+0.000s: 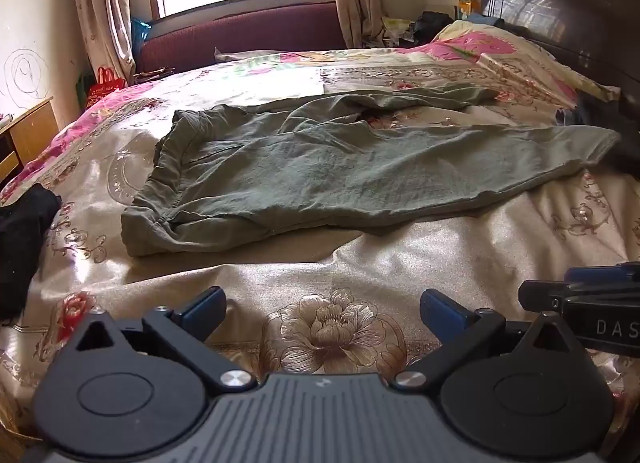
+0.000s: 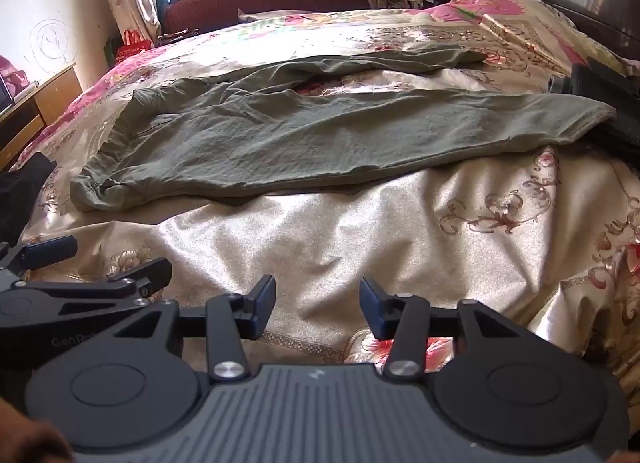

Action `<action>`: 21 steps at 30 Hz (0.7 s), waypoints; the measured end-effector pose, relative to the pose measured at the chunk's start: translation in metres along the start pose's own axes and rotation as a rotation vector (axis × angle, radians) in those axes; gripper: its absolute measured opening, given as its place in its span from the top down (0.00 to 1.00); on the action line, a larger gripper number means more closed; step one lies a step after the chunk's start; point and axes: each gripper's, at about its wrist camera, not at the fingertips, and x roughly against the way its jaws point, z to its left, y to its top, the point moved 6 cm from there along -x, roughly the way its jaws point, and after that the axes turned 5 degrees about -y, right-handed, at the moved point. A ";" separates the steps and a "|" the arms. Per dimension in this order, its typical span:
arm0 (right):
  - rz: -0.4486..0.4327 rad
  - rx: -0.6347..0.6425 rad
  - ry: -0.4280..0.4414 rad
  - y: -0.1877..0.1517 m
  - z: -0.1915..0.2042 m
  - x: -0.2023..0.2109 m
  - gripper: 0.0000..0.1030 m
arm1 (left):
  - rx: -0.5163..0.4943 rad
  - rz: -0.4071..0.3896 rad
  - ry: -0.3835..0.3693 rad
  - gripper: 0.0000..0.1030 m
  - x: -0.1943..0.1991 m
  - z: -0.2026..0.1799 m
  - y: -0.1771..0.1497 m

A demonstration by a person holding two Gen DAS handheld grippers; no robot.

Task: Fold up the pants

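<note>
Olive-green pants [image 1: 320, 171] lie spread across the floral bedspread [image 1: 400, 263], waistband at the left, legs running to the right, slightly apart. They also show in the right wrist view [image 2: 312, 135]. My left gripper [image 1: 322, 309] is open and empty, low over the bedspread, well short of the pants. My right gripper [image 2: 318, 303] is open and empty, also short of the pants. The right gripper shows at the right edge of the left wrist view [image 1: 580, 295]. The left gripper shows at the left edge of the right wrist view [image 2: 80, 271].
A black garment [image 1: 20, 239] lies at the bed's left edge. A dark object [image 2: 600, 103] lies by the leg ends at the right. A dark headboard [image 1: 560, 11] is at the far right, a maroon sofa [image 1: 248, 35] under the window, a wooden cabinet [image 1: 28, 135] at the left.
</note>
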 end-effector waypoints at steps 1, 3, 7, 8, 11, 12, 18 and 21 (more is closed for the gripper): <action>0.002 -0.001 0.004 0.000 0.001 0.000 0.54 | -0.011 -0.002 -0.001 0.00 0.000 -0.001 0.000; 0.001 -0.002 0.005 0.000 0.004 -0.001 0.54 | -0.013 -0.014 -0.012 0.00 0.000 -0.001 -0.003; 0.006 0.002 0.006 -0.005 0.004 -0.006 0.54 | -0.021 -0.002 -0.023 0.00 -0.001 0.000 -0.003; 0.008 0.002 0.005 -0.005 0.003 -0.006 0.54 | -0.018 -0.004 -0.025 0.00 0.000 0.001 -0.003; 0.013 0.005 -0.004 -0.003 0.000 -0.005 0.54 | -0.010 -0.006 -0.035 0.00 -0.003 0.000 -0.003; 0.013 0.012 -0.011 -0.003 -0.002 -0.005 0.54 | -0.009 -0.006 -0.038 0.00 -0.003 0.000 -0.003; 0.017 0.027 -0.032 -0.003 0.005 -0.003 0.54 | -0.003 -0.004 -0.042 0.00 -0.003 0.000 -0.004; 0.021 0.029 -0.030 -0.004 0.006 -0.004 0.53 | -0.005 -0.003 -0.041 0.00 -0.003 0.001 -0.004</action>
